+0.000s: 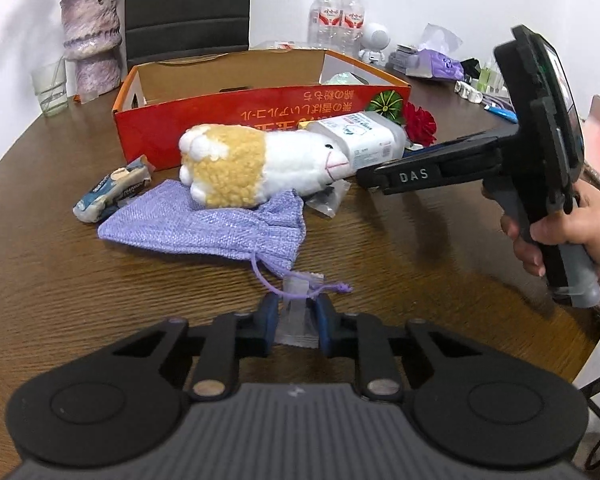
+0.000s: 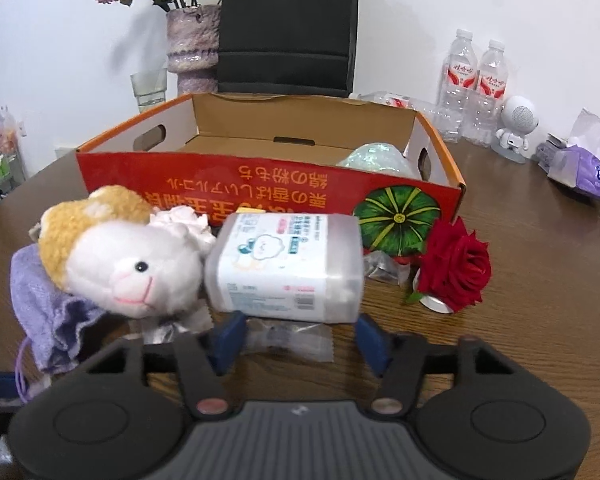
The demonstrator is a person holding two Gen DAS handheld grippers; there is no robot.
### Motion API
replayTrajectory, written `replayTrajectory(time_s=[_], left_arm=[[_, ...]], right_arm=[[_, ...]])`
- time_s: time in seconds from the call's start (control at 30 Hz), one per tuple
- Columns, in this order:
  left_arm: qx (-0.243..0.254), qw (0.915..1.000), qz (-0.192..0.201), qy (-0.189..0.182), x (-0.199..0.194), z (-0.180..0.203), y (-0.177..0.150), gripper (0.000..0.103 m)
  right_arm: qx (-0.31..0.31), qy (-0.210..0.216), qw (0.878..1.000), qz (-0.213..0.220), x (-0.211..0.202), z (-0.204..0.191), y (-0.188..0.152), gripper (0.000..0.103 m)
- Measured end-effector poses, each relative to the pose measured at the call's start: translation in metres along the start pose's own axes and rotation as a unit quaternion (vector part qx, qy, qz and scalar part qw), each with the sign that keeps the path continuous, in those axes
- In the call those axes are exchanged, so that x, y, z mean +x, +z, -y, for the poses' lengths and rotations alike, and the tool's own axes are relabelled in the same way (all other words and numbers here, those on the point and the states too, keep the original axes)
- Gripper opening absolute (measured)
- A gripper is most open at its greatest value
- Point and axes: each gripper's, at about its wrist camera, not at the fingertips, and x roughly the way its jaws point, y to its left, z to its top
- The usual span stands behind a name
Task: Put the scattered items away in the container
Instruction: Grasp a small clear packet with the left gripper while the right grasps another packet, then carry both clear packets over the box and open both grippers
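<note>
Left wrist view: we have our left gripper [image 1: 297, 316] pinched on a small clear sachet [image 1: 298, 308] so it lifts cleanly toward the red box [image 1: 228, 120]; our right gripper [image 2: 300, 340], half-open, straddles the wipes tub [image 2: 286, 268] lying just before that box

The left claw [image 1: 296, 320] is pinched nearly shut on a small clear sachet [image 1: 296, 312]; the right claw [image 2: 300, 340], hand-held [image 1: 572, 236], stands half open.
</note>
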Motion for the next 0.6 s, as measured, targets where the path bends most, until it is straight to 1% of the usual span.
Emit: replayTrajectory(time_s=[0.03,0.07,0.2,0.27,0.3,0.33,0.4,0.47,0.6], left_arm=[[-0.002,1.0000,0.000,-0.002,-0.001,-0.001,0.000,0.021],[-0.006,1.0000,0.000,-0.006,-0.001,-0.002,0.000,0.021],[-0.026,0.9993,-0.002,-0.027,-0.005,-0.009,-0.002,0.020],[-0.036,0.9987,-0.002,-0.037,-0.008,-0.013,-0.004,0.020],[-0.040,0.9983,-0.001,-0.042,-0.010,-0.015,-0.004,0.020],[-0.044,0.9980,0.001,-0.046,-0.014,-0.017,-0.005,0.020],[-0.050,0.9975,0.009,-0.050,-0.023,-0.020,-0.005,0.020],[-0.056,0.9968,0.021,-0.054,-0.034,-0.023,-0.004,0.020],[-0.066,0.9942,0.054,-0.066,-0.057,-0.030,0.010,0.020]], right_arm=[[-0.002,0.003,1.000,-0.001,-0.002,0.000,-0.001,0.036],[-0.003,0.007,1.000,-0.002,-0.004,0.001,-0.002,0.030],[-0.008,0.017,1.000,-0.003,-0.016,0.003,-0.009,0.024],[-0.007,0.022,1.000,-0.003,-0.023,0.004,-0.014,0.020],[-0.006,0.026,1.000,-0.002,-0.027,0.004,-0.016,0.016],[-0.004,0.029,1.000,-0.003,-0.031,0.005,-0.017,0.007],[0.004,0.037,0.999,-0.004,-0.039,0.008,-0.019,0.006],[0.006,0.036,0.999,0.001,-0.045,0.010,-0.020,0.006],[0.014,0.043,0.999,0.014,-0.060,0.012,-0.015,0.006]])
